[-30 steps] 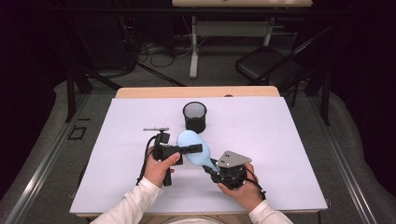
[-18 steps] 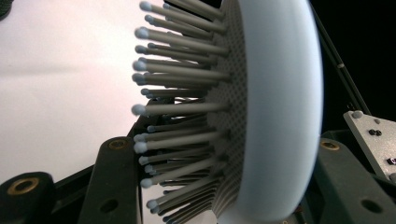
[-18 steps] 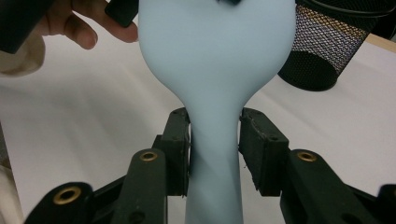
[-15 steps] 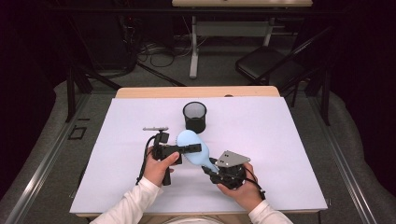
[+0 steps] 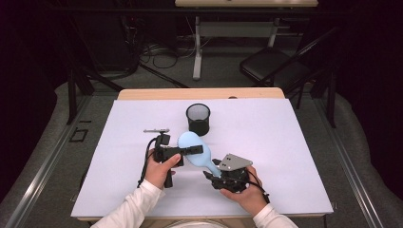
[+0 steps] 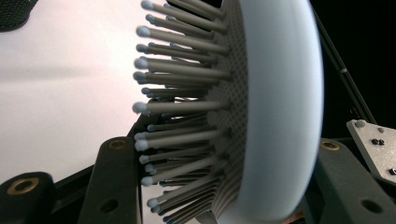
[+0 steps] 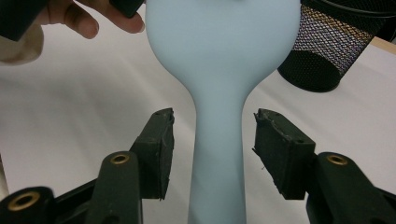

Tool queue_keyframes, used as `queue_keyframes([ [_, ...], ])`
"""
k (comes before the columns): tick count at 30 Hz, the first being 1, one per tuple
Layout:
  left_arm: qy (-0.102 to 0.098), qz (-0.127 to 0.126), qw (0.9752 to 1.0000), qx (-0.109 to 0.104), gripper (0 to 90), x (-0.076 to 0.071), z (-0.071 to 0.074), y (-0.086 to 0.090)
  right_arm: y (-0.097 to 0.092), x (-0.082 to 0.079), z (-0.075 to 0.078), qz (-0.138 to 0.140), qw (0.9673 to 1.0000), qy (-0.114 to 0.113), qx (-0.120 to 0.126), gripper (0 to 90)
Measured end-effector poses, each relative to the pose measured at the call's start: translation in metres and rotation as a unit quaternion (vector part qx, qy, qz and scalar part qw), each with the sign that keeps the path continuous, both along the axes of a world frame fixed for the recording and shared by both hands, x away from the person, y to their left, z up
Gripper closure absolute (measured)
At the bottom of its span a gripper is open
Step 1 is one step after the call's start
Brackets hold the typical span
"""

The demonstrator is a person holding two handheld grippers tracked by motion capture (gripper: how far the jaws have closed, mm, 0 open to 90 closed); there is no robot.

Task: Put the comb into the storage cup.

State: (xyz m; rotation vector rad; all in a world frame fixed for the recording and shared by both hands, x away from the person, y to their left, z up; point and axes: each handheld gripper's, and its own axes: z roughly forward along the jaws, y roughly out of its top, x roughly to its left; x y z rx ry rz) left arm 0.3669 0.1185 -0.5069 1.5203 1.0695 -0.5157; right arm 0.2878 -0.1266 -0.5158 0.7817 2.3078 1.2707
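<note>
A light blue hairbrush [image 5: 191, 141] is held just above the white table cover [image 5: 285, 142], its handle pointing toward the person. My left gripper [image 5: 196, 150] is shut across the brush head. In the left gripper view the grey bristles [image 6: 182, 116] press toward one jaw and the smooth blue back [image 6: 285, 116] lies against the other. My right gripper [image 5: 212, 174] is open around the handle [image 7: 218, 154], with a gap on each side between the pads [image 7: 159, 144] and the handle.
A black mesh cup [image 5: 198, 118] stands upright just behind the brush, also seen close by in the right gripper view [image 7: 327, 51]. A thin silvery object [image 5: 157, 130] lies left of the cup. Beyond the table's far edge are a chair and cables.
</note>
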Motion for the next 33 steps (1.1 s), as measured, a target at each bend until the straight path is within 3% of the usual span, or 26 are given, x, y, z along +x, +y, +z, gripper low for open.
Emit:
queue_keyframes([
  [19, -0.003, 0.023, 0.9997, 0.002, 49.4, 0.004, 0.000, 0.010, -0.004, -0.002, 0.007, -0.008, 0.9997, -0.019, 0.013, 42.1],
  [33, -0.008, 0.042, 0.9991, 0.002, 49.3, 0.008, 0.000, 0.020, -0.009, -0.001, 0.010, -0.011, 0.9994, -0.017, 0.028, 42.2],
])
